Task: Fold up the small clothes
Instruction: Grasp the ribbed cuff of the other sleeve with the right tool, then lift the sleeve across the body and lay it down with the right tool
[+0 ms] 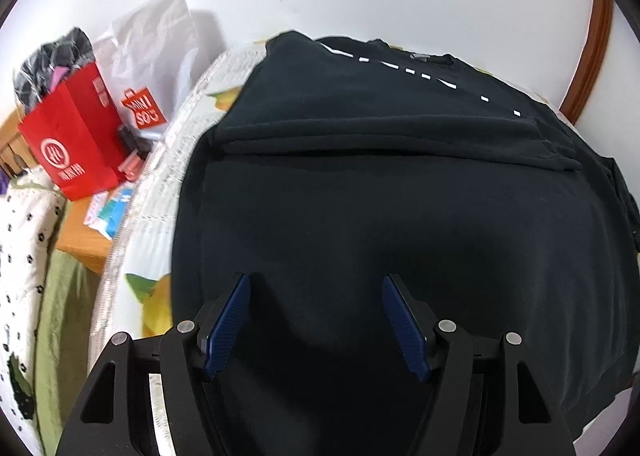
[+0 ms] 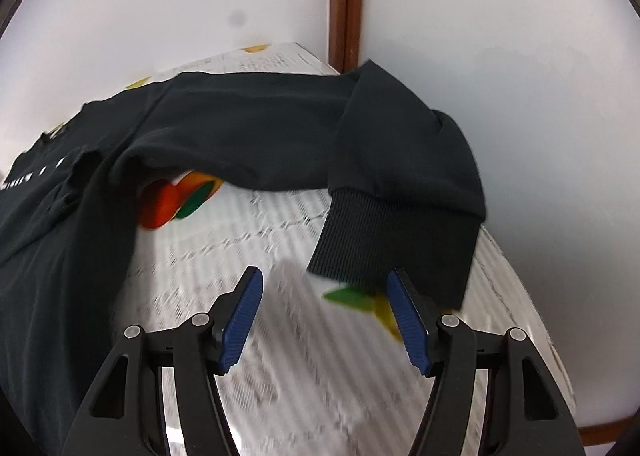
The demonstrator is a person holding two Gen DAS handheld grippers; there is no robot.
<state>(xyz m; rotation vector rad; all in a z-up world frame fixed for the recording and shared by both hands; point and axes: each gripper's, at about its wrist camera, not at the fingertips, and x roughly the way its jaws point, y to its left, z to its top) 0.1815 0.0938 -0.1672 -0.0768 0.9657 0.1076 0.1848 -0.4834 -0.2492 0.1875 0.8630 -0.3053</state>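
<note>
Black sweatshirt [image 1: 380, 184] spread flat across the quilted bedspread [image 1: 160, 192], one sleeve already laid over the chest as a neat band, which squares the body up for the next fold. Left gripper [image 1: 316, 320] hovers over the lower body panel, jaws wide apart, nothing between them. On the right wrist view, the other sleeve [image 2: 400, 184] runs out toward the bedspread's far right edge and doubles back, ribbed cuff [image 2: 384, 244] pointing at us. Right gripper [image 2: 324, 316] sits just short of that cuff, jaws wide and empty, apparently lining up a pinch. Writing: a red paper bag [image 1: 76, 140] off the left edge carries a white circular logo with Chinese characters, too blurred to read. Behind it a white bag [image 1: 152, 52] reads "MINISO". Broken white print crosses the sweatshirt's chest, illegible.
</note>
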